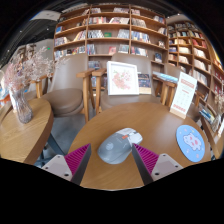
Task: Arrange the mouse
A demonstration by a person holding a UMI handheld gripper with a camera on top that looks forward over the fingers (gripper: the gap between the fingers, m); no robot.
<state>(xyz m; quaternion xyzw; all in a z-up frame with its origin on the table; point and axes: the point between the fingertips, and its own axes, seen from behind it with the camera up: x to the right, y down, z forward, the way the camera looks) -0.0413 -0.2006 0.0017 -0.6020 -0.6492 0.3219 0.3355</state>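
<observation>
A grey mouse [114,149] lies on the round wooden table [150,120], with a white piece at its far end. My gripper [112,150] is open. The mouse sits between the two pink pads, with a small gap on the left side and very little room on the right. It rests on the table top. A round blue mouse mat [190,143] lies flat on the table, off to the right of the right finger.
Beyond the mouse, a picture card [123,77] and a white sign [183,95] stand upright on the table. Wooden chairs [68,85] and bookshelves [110,30] are behind. A second table with a vase of flowers [22,85] is on the left.
</observation>
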